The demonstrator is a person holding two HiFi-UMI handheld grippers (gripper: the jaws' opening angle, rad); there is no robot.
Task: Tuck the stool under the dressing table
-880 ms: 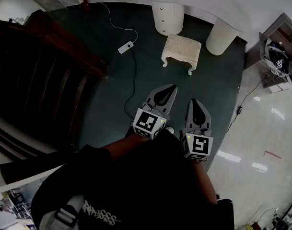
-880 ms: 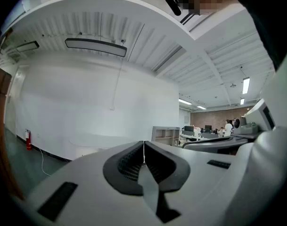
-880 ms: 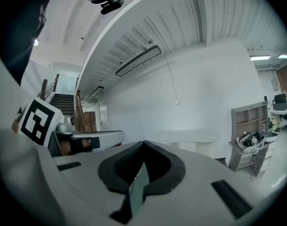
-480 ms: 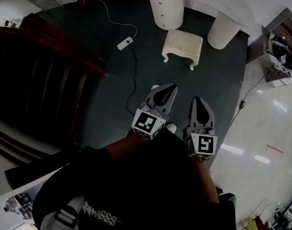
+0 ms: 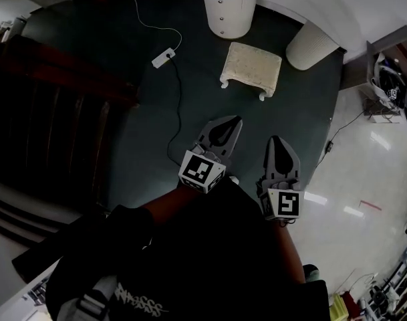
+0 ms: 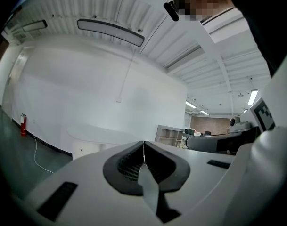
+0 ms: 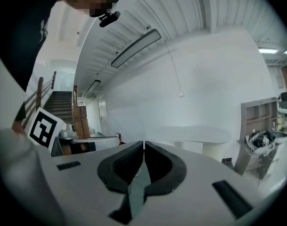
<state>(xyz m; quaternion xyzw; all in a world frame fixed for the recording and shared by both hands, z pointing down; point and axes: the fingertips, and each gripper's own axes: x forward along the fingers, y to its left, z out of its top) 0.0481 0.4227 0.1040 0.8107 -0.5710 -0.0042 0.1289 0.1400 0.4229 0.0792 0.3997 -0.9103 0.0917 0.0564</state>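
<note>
I am looking down on a dark green carpeted floor point(image 5: 156, 126), with a glossy pale floor point(image 5: 370, 179) running along its right side and one dark wooden staircase point(image 5: 49, 126) filling the left. At the far edge the white dressing table point(image 7: 195, 134) is standing on two white cylindrical pedestals, one point(image 5: 228, 12) to the left and one point(image 5: 311, 45) to the right. The single cream upholstered stool with curled legs point(image 5: 251, 67) is sitting upright on the carpet just in front of the gap between those two pedestals, not yet under the tabletop. One white power strip point(image 5: 163, 57) is lying to its left, with its thin cable trailing across the carpet. I am holding two grippers side by side, both well short of the stool and touching nothing. The left gripper point(image 5: 237, 118) is keeping its jaws pressed together with nothing between them, and the right gripper point(image 5: 276, 139) is likewise closed and empty.
</note>
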